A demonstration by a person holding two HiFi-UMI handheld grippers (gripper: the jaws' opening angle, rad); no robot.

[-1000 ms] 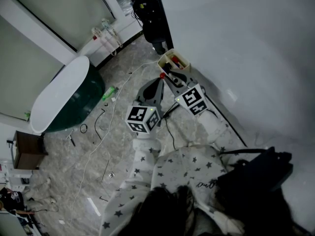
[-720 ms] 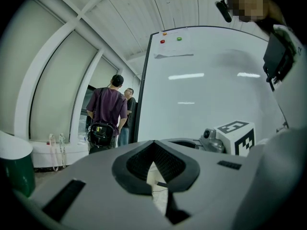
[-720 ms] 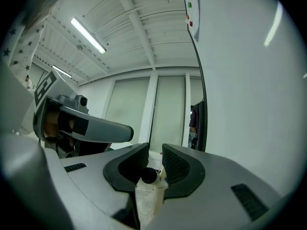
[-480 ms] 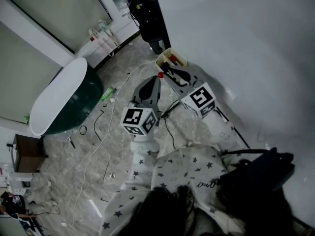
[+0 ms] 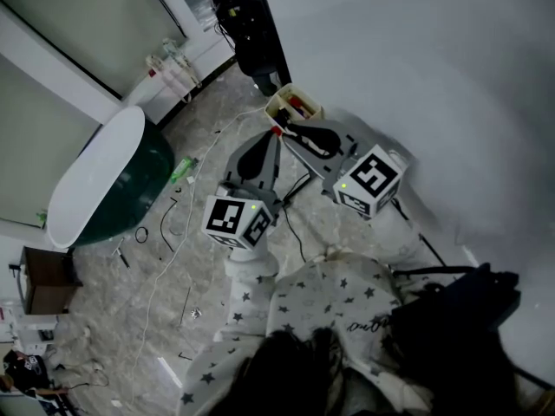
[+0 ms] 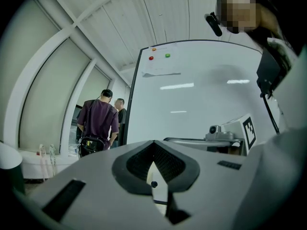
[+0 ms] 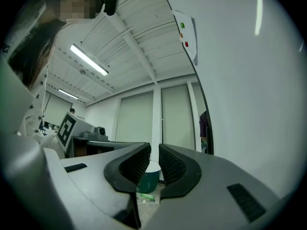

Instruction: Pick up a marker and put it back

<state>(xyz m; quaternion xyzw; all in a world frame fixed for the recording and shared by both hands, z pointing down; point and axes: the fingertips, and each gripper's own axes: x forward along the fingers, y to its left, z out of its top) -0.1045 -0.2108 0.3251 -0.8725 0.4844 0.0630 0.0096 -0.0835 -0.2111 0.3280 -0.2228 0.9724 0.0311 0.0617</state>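
A cream box (image 5: 290,108) with red and dark markers stands on the floor at the foot of the whiteboard (image 5: 416,76). Both grippers point toward it from nearer me. My left gripper (image 5: 270,143) has its jaws together, with only a thin sliver of light between them in the left gripper view (image 6: 154,176). My right gripper (image 5: 283,129) has just been closing its jaws, but a gap remains. Nothing shows in that gap in the right gripper view (image 7: 154,159). A small red thing (image 5: 276,131) sits by both tips; I cannot tell whether it is held.
A dark green tub with a white rim (image 5: 95,176) stands at the left. Cables (image 5: 169,232) and a green bottle (image 5: 182,170) lie on the marble floor. A black bag (image 5: 451,319) is at my right. Two people (image 6: 98,123) stand by the whiteboard's far edge.
Both grippers have risen toward the camera. The right marker cube has shifted right and rolled, while the left cube has shifted left and down in the head view.
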